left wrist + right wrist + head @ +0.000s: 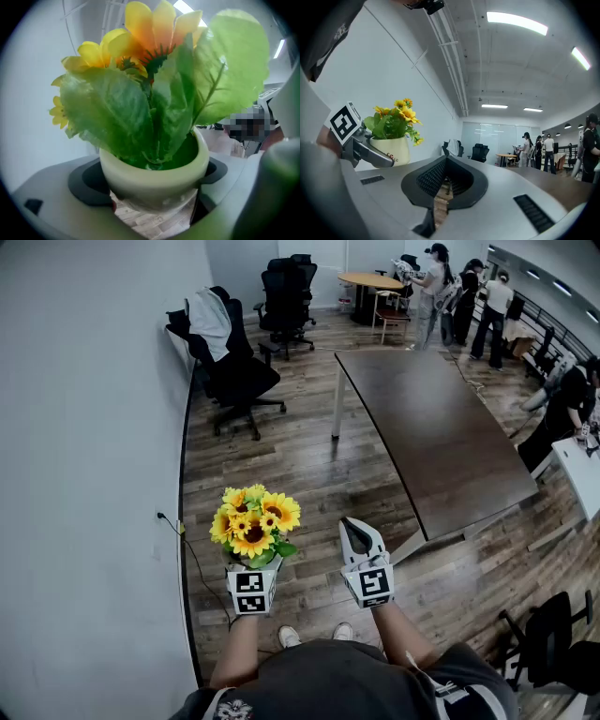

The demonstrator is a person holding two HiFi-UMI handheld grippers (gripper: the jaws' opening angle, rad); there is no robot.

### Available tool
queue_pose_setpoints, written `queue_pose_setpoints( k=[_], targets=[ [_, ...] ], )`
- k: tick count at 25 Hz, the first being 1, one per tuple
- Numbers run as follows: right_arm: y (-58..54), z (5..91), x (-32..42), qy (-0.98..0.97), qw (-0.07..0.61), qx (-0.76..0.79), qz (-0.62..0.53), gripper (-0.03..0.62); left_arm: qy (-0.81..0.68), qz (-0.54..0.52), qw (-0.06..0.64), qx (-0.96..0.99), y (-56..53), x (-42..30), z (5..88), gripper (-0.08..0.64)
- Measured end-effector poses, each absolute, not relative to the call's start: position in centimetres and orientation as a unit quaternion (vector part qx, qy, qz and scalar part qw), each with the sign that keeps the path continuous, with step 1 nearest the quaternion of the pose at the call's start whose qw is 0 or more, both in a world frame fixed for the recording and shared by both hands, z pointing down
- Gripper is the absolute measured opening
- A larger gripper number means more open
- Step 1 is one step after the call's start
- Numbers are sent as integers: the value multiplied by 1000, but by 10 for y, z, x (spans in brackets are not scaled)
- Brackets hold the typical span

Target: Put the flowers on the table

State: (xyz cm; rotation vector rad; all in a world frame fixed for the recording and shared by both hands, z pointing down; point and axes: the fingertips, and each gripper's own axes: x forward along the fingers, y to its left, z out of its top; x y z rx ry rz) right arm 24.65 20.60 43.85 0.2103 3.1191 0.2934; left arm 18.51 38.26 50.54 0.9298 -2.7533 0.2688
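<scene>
A bunch of yellow sunflowers [254,520] with green leaves stands in a pale cream pot [154,174]. My left gripper [253,566] is shut on the pot, one jaw on each side of it, and holds it upright above the wooden floor. In the right gripper view the pot [392,149] and the left gripper [363,151] show at the left. My right gripper [357,532] is beside it on the right, shut and empty, its pads [440,180] together. The long dark brown table [441,432] stands ahead and to the right.
A white wall [84,456] runs along the left, with a cable [202,568] on the floor by it. Black office chairs [234,371] stand at the back left. Several people [469,301] stand near a round table [370,282]. A white desk [581,474] and another chair [553,652] are on the right.
</scene>
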Motion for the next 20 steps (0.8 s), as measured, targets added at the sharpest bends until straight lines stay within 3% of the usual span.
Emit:
queue_pose_setpoints(
  k=[20],
  targets=[
    [245, 444, 220, 994, 4, 64, 90, 23, -934, 97, 105, 327, 414, 161, 503, 545]
  ],
)
